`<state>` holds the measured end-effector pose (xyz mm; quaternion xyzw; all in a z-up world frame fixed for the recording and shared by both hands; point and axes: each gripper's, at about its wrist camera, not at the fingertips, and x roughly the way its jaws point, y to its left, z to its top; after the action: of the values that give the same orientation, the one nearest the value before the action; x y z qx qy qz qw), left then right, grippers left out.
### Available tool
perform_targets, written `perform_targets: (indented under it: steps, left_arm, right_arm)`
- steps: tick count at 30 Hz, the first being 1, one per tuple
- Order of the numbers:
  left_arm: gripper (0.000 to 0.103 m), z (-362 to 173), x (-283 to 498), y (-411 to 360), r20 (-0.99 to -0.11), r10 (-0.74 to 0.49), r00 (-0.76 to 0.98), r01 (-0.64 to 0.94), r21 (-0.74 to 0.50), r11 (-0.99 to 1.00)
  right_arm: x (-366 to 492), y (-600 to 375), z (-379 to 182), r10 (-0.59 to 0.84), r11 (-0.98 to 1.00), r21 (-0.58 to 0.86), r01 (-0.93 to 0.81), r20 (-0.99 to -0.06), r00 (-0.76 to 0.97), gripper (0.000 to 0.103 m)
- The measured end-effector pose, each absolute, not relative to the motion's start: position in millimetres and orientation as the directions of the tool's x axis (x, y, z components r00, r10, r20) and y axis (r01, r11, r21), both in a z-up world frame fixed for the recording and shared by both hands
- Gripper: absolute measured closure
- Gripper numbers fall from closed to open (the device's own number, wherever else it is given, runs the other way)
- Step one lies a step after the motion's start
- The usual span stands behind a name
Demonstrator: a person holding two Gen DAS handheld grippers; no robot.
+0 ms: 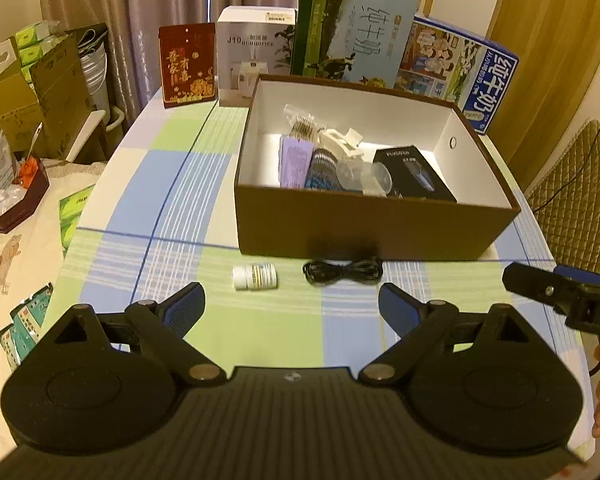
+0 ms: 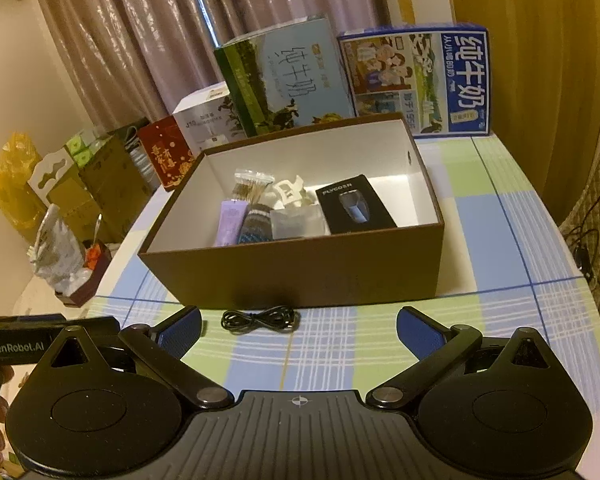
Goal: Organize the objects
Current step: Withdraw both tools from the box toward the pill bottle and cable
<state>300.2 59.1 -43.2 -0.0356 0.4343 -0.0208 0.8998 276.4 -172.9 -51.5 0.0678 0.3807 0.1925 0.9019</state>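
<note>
Curtains hang behind a desk [image 1: 172,208] covered by a checked cloth, where printed cartons are lined up at the far edge. An open brown box [image 1: 364,228] is seen in the middle, with a purple tube [image 2: 230,228], a black shaver box [image 2: 356,206] and other small items inside. Just before its near wall lie a white pill bottle [image 1: 255,277] and a coiled black cable [image 2: 260,320]. The left claw [image 1: 292,312] and the right claw [image 2: 299,330] are held spread wide above the desk, nothing between their fingers.

Bottle [image 1: 255,276] left of coiled cable [image 1: 343,271], both on the table [image 1: 180,184] just before the box [image 1: 376,224].
</note>
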Motion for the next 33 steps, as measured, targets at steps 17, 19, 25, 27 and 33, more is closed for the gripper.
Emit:
perform_targets:
  steps: [17, 19, 25, 27, 33]
  left_arm:
    - [0.012, -77, 280, 57, -0.840, -0.054, 0.539, -0.029, -0.083, 0.996]
    - [0.012, -79, 281, 58, -0.845, -0.050, 0.533, -0.038, -0.083, 0.996]
    - [0.012, -84, 289, 61, -0.852, -0.043, 0.521, -0.049, -0.080, 0.996]
    - [0.012, -87, 292, 63, -0.855, -0.041, 0.516, -0.054, -0.080, 0.995]
    - [0.012, -96, 304, 72, -0.864, -0.029, 0.502, -0.067, -0.072, 0.995]
  right_arm:
    - [264, -158, -80, 0.435, 0.895, 0.267, -0.359, -0.704, 0.561, 0.002]
    - [266, -156, -83, 0.435, 0.894, 0.269, -0.358, -0.713, 0.550, 0.002]
    - [273, -149, -93, 0.428, 0.896, 0.271, -0.353, -0.740, 0.518, 0.002]
    - [276, -148, -98, 0.410, 0.904, 0.260, -0.339, -0.750, 0.519, 0.002]
    - [287, -141, -105, 0.408, 0.906, 0.260, -0.334, -0.747, 0.525, 0.002]
